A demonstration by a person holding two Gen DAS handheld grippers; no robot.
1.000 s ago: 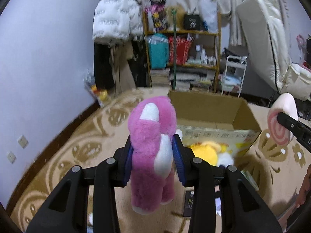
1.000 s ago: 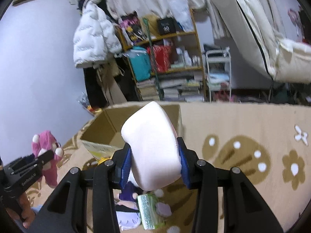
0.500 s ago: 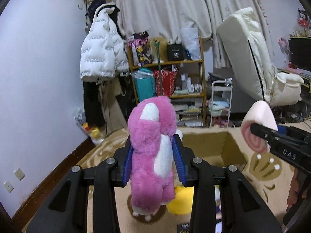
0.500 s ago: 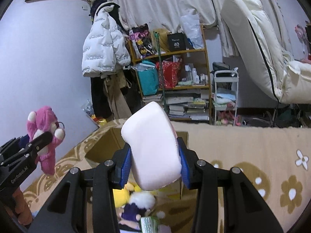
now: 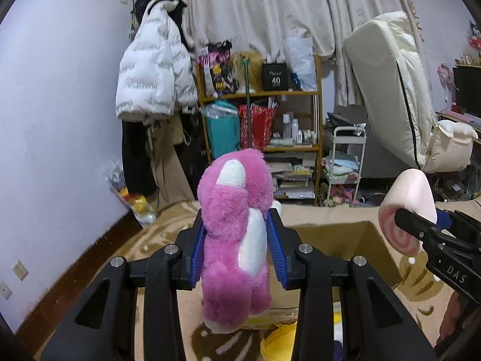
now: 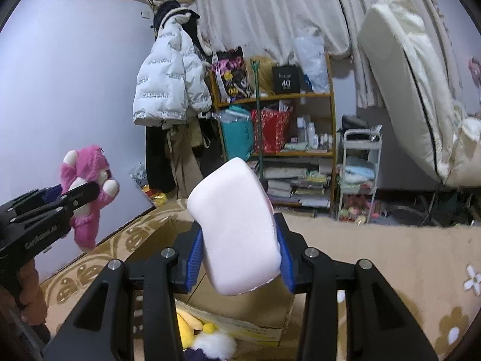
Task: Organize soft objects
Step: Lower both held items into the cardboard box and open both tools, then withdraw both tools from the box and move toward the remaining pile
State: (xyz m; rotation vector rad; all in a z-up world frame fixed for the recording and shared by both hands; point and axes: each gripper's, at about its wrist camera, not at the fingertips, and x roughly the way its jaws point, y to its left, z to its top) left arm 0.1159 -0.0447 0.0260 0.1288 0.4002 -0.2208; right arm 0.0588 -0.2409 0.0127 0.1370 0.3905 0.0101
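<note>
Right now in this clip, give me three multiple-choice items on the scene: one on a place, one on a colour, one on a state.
1. Where is the cardboard box?
A. On the wooden shelf
B. On the patterned carpet, in front of and below both hand-held grippers
C. On the white cart

2. What colour is the plush bear in the left hand-held gripper?
A. Pink with white patches
B. Yellow
C. Blue

3. What state is the right hand-held gripper in?
A. Open and empty
B. Resting on the carpet
C. Shut on the pale pink swirl-roll plush

Answers: 1 B, the open box sits on the carpet below the held toys. 2 A, its fur is pink with a white belly. 3 C, both blue pads press the plush's sides.
</note>
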